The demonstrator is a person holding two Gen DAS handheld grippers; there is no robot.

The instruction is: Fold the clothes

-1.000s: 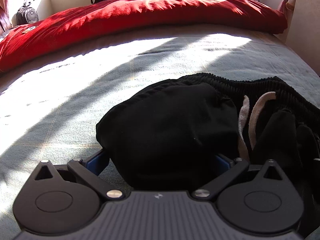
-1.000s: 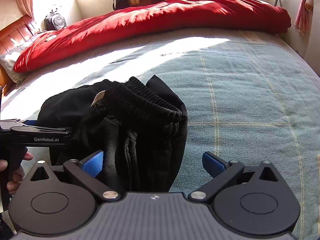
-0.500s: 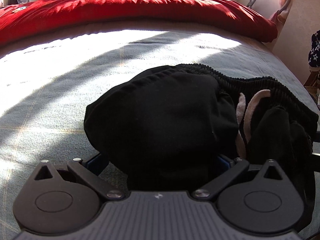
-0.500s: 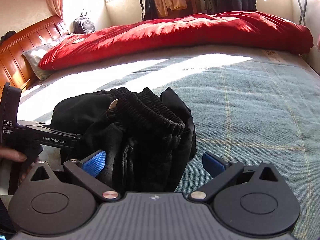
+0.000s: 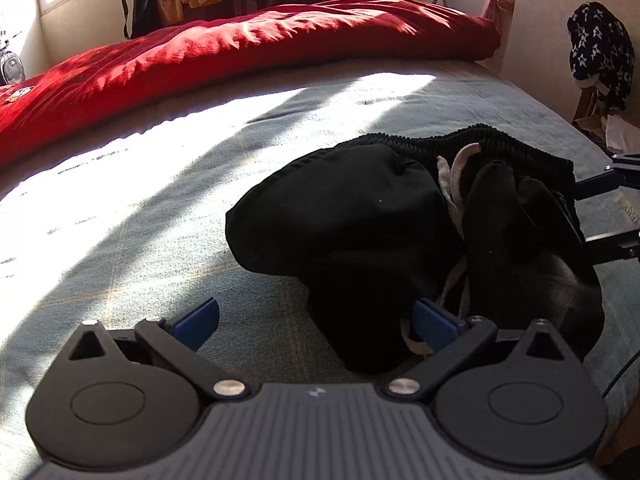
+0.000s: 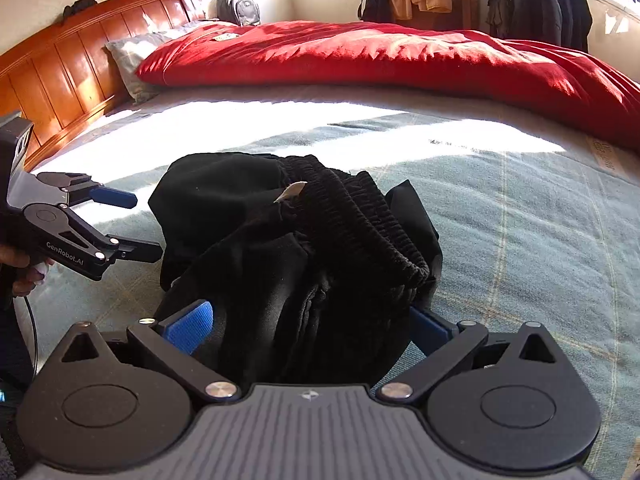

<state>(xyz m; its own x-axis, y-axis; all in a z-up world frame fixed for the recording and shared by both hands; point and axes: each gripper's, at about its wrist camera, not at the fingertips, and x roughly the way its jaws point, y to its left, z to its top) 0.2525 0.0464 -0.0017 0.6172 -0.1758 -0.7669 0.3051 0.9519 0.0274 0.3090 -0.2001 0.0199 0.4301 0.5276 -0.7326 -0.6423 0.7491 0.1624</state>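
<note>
Two spread claws: left claw (image 5: 316, 322) beside black shorts (image 5: 380, 232) (right claw (image 6: 310, 330) astride).

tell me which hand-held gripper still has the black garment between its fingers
The right hand-held gripper: the bunched black elastic-waist garment sits between its blue pads. The left hand-held gripper stands open, clear beside the cloth.

Bed (image 6: 520, 232) in blue-grey checked cover, black trousers (image 6: 304, 240) lying bunched near, red duvet (image 6: 400, 56) stretching along far side
</note>
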